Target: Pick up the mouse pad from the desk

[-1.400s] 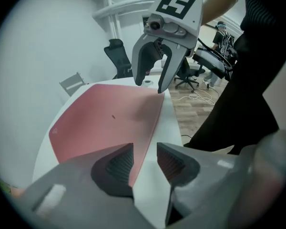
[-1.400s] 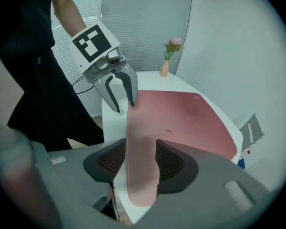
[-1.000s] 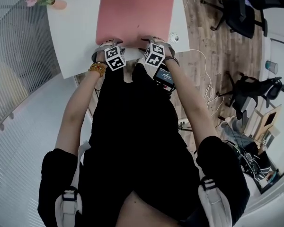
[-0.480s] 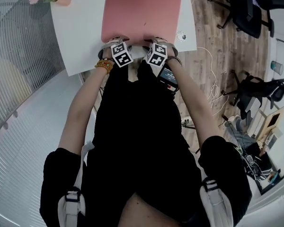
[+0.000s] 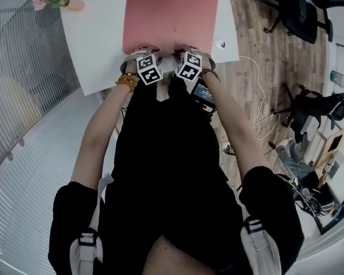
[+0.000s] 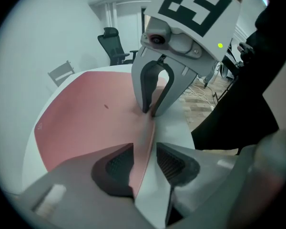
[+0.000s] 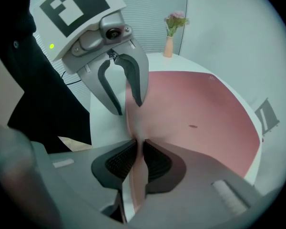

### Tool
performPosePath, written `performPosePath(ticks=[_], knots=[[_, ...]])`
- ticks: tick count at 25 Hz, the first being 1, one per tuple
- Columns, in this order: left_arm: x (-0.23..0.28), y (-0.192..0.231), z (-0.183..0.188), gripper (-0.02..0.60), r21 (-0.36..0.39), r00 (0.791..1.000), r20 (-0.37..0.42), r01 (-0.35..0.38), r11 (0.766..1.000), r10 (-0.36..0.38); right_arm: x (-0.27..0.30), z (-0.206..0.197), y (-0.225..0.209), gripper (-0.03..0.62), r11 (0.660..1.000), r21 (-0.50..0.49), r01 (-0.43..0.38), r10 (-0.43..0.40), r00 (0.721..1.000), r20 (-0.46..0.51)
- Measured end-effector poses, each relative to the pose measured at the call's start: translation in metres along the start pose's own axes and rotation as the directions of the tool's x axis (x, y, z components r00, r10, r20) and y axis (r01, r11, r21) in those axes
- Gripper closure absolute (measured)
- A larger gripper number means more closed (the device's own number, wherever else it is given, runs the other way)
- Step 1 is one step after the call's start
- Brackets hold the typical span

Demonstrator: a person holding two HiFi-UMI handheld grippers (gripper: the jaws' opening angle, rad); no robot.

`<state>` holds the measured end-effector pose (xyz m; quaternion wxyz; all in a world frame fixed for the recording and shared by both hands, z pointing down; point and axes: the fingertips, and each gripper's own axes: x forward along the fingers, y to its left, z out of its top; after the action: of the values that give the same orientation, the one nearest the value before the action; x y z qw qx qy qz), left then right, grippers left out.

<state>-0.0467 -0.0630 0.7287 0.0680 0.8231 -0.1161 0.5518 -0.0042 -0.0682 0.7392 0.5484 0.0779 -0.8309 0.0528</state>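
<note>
The pink mouse pad (image 5: 171,16) lies on the white desk (image 5: 97,44), and both grippers are at its near edge. My right gripper (image 7: 137,159) is shut on that edge, which is pinched upright between its ribbed pads (image 7: 119,161). In the left gripper view the right gripper (image 6: 150,111) shows the same tight grip. My left gripper (image 6: 144,163) straddles the raised edge of the pad (image 6: 90,113). Its jaws stand apart, with a gap beside the right pad (image 6: 174,163). In the right gripper view the left gripper (image 7: 128,106) shows its fingers spread around the pad (image 7: 195,109).
A vase of pink flowers (image 5: 66,3) stands at the desk's far left corner. A small round white object (image 5: 219,43) lies by the desk's right edge. Office chairs (image 5: 298,10) and cables (image 5: 258,107) are on the wood floor to the right.
The left gripper has moved a little right, closer to the right gripper, along the pad's near edge. The head view has shifted slightly.
</note>
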Motion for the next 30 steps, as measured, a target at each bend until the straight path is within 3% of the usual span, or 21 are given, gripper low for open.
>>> performPosePath(ticks=[7, 10, 11, 12, 14, 17, 18, 19, 21, 22, 24, 26, 28, 30], knots=[[0.013, 0.001, 0.011, 0.416, 0.033, 1.000, 0.023, -0.013, 0.999, 0.012, -0.008, 0.009, -0.007, 0.526, 0.992, 0.116, -0.042, 0.037, 0.998, 0.049], [0.010, 0.009, 0.015, 0.494, 0.018, 0.998, 0.041, -0.045, 0.999, 0.045, -0.015, 0.010, -0.011, 0.525, 0.993, 0.112, -0.046, 0.039, 0.997, 0.066], [0.008, 0.011, 0.016, 0.548, -0.010, 0.998, 0.047, -0.041, 0.999, 0.041, -0.017, 0.010, -0.011, 0.525, 0.992, 0.113, -0.047, 0.040, 0.997, 0.069], [0.007, 0.012, 0.017, 0.558, -0.051, 0.998, 0.053, -0.025, 0.998, 0.027, -0.018, 0.010, -0.011, 0.526, 0.992, 0.115, -0.050, 0.042, 0.997, 0.071], [0.005, 0.016, 0.019, 0.560, -0.130, 0.998, 0.068, 0.021, 0.991, -0.012, -0.020, 0.011, -0.008, 0.514, 0.991, 0.113, -0.065, 0.056, 0.995, 0.077], [0.000, 0.020, 0.022, 0.560, -0.191, 0.995, 0.090, 0.061, 0.980, -0.044, -0.024, 0.016, -0.004, 0.477, 0.992, 0.089, -0.086, 0.076, 0.991, 0.110], [-0.002, 0.022, 0.024, 0.560, -0.208, 0.994, 0.099, 0.066, 0.976, -0.046, -0.023, 0.017, -0.004, 0.447, 0.993, 0.081, -0.087, 0.077, 0.990, 0.118], [-0.005, 0.025, 0.025, 0.560, -0.228, 0.993, 0.109, 0.070, 0.971, -0.046, -0.021, 0.018, -0.004, 0.376, 0.993, 0.074, -0.088, 0.079, 0.990, 0.117], [-0.011, 0.029, 0.028, 0.560, -0.262, 0.990, 0.132, 0.079, 0.962, -0.046, -0.014, 0.017, -0.006, 0.312, 0.997, 0.054, -0.055, 0.050, 0.994, 0.093], [-0.015, 0.030, 0.031, 0.560, -0.267, 0.989, 0.142, 0.080, 0.960, -0.043, -0.012, 0.017, -0.013, 0.337, 0.999, 0.039, 0.003, -0.006, 0.997, 0.077], [-0.023, 0.034, 0.037, 0.560, -0.249, 0.987, 0.159, 0.066, 0.966, -0.026, -0.013, 0.017, -0.033, 0.528, 0.989, 0.014, 0.148, -0.148, 0.987, 0.054], [-0.027, 0.039, 0.039, 0.558, -0.195, 0.988, 0.154, 0.022, 0.981, 0.009, -0.017, 0.020, -0.044, 0.548, 0.980, 0.017, 0.196, -0.197, 0.979, 0.051], [-0.021, 0.040, 0.033, 0.513, -0.089, 0.994, 0.101, -0.043, 0.995, 0.052, -0.021, 0.023, -0.046, 0.545, 0.982, 0.022, 0.188, -0.189, 0.980, 0.064], [-0.010, 0.043, 0.024, 0.492, 0.009, 0.993, 0.040, -0.109, 0.994, 0.109, -0.025, 0.024, -0.047, 0.545, 0.984, 0.029, 0.175, -0.177, 0.981, 0.083]])
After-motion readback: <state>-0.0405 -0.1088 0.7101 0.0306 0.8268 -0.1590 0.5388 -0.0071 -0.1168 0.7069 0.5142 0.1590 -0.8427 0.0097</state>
